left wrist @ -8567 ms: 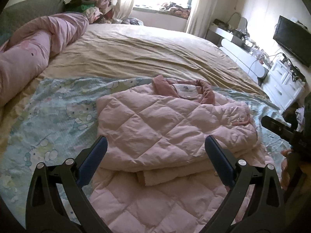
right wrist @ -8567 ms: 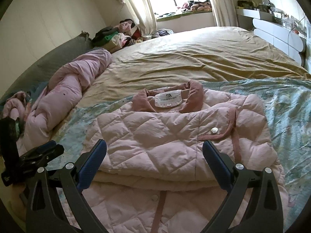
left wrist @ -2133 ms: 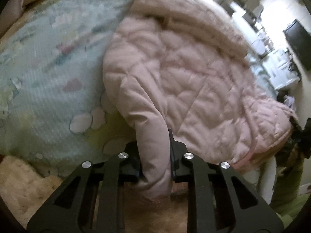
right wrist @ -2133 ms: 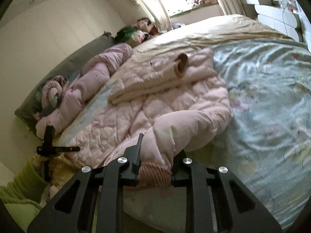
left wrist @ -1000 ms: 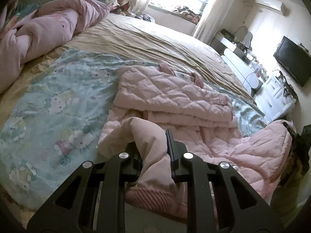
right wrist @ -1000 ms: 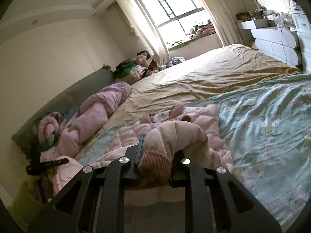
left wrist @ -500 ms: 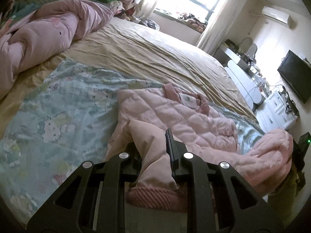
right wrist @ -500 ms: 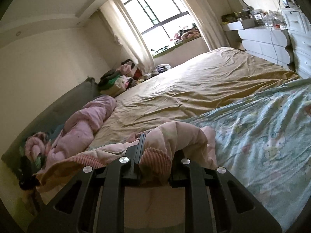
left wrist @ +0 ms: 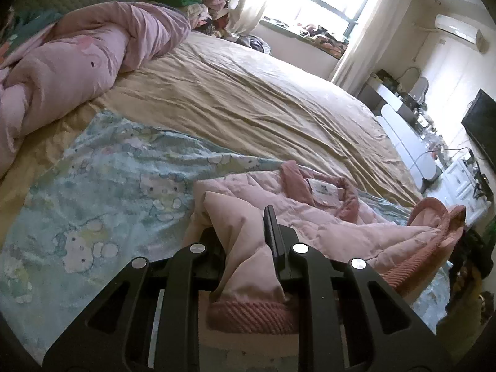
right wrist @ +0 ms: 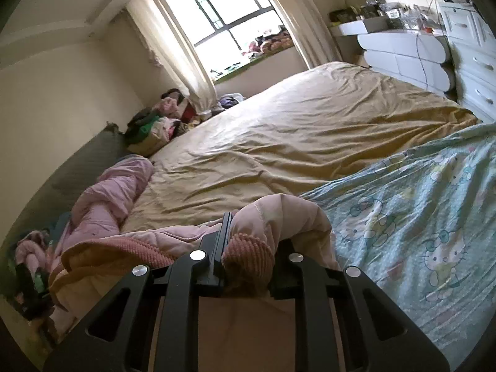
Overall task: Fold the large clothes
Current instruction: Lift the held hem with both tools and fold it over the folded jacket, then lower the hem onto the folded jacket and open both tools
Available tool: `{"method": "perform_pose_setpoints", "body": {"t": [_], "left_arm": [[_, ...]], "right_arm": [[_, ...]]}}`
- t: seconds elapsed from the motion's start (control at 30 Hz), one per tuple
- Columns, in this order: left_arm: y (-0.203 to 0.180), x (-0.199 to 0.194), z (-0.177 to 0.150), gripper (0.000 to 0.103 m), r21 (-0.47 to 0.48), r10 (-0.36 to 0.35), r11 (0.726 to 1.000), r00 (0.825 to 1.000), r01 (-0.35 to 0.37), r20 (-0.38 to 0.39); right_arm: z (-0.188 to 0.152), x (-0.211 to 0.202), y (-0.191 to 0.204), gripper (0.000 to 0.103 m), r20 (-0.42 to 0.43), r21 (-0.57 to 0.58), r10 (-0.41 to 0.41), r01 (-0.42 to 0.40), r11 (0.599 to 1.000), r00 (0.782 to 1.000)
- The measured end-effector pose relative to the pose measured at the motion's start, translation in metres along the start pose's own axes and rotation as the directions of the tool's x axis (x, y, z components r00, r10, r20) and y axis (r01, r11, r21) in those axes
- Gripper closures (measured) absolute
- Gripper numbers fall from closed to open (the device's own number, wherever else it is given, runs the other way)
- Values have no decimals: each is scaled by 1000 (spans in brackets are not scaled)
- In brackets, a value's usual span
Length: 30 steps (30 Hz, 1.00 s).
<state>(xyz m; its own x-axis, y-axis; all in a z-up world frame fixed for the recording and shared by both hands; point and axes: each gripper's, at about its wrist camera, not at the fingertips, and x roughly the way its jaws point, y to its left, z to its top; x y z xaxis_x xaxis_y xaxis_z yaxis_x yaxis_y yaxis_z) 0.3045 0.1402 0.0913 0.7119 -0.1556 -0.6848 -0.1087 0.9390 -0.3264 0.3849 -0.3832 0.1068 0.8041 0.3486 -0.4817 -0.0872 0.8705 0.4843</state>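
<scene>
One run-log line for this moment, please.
phase: bottom fold | left gripper: shut on pink jacket hem | right gripper: shut on hem | surface: bed

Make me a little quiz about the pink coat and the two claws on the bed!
1. True or false: the left claw is shut on the pink coat.
2. Which part of the coat does the right claw pinch? A) white label B) ribbed hem C) button
3. Fill in: the coat lies on a cartoon-cat ____.

Key: 1 true; 2 B; 3 blanket.
</scene>
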Motion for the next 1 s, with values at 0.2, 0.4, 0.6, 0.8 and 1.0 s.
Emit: {"method": "perform_pose_setpoints", "body": {"t": [0.2, 0.4, 0.6, 0.8, 1.0], "left_arm": [[-1, 27, -9, 90, 15, 32, 999, 998, -33, 50], [0, 47, -15, 89, 25, 45, 999, 996, -47, 76], [8, 56, -18, 87, 1, 12, 1000, 996, -12, 91], [21, 69, -18, 86, -35, -36, 999, 998, 38, 60], [23, 81, -16, 85, -42, -59, 997, 997, 61, 39]], "right_arm": [[-2, 33, -11, 86, -39, 14, -40, 41, 999, 998], [-11, 58, -18, 85, -64, 20, -78, 80, 997, 995], [-11, 71, -20, 83, -100, 50, -71, 77, 996, 992], [-7, 67, -33, 68, -96, 210, 55, -34, 977, 994], [-13, 61, -13, 17, -68, 179, 94, -80, 981, 993]]}}
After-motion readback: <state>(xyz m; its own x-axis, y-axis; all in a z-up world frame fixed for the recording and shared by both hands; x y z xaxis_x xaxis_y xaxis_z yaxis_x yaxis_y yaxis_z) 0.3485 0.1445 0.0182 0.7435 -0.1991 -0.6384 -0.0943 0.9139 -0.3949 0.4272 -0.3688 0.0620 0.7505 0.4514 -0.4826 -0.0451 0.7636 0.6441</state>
